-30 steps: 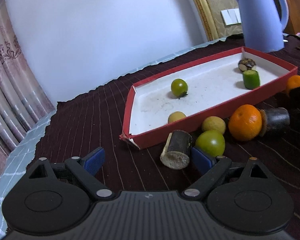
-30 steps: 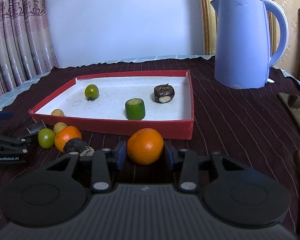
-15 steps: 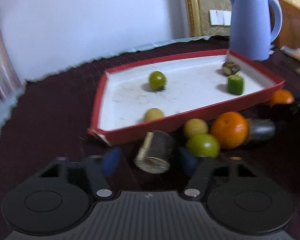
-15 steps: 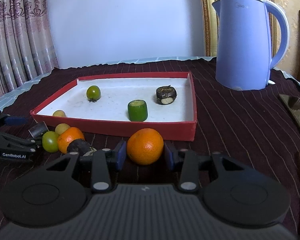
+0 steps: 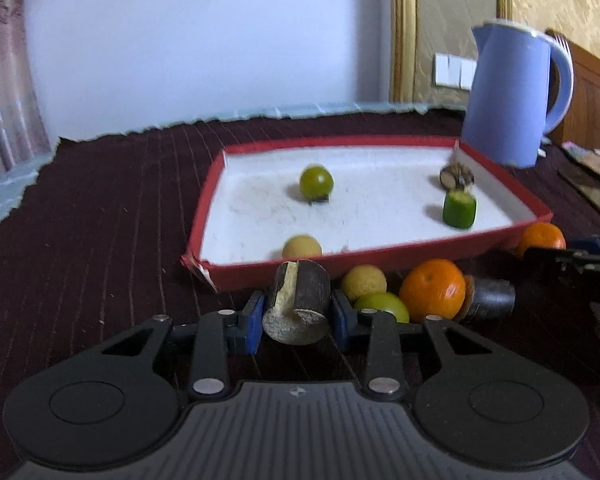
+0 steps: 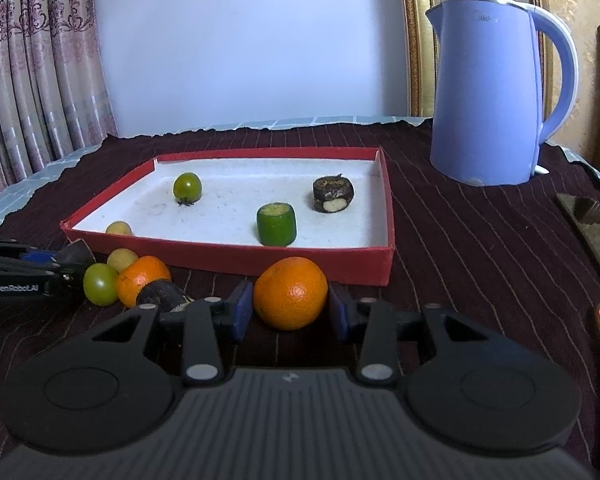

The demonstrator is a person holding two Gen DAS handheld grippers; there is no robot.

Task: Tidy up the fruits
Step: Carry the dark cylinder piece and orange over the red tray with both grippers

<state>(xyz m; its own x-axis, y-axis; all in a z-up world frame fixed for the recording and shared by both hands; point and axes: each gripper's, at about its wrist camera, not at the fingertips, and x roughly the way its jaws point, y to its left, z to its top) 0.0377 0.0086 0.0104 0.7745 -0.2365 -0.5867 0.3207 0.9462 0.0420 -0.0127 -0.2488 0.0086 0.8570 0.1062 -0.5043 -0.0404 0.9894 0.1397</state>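
Between the blue pads of the left gripper, a dark-barked cane stub with a pale cut end sits clamped, just in front of the near wall of the shallow red cardboard tray with a white floor. The right gripper stands open around a round orange mandarin, its pads just apart from the peel. The short stub could twist or slip from the grip if lifted fast, and it might clip the tray wall; the mandarin could roll off if the pads close off-centre. Inside the tray lie a green tomato at 10 o'clock, a small yellow fruit at 8, a green cut cylinder at 5, and a dark brown lump at 2.
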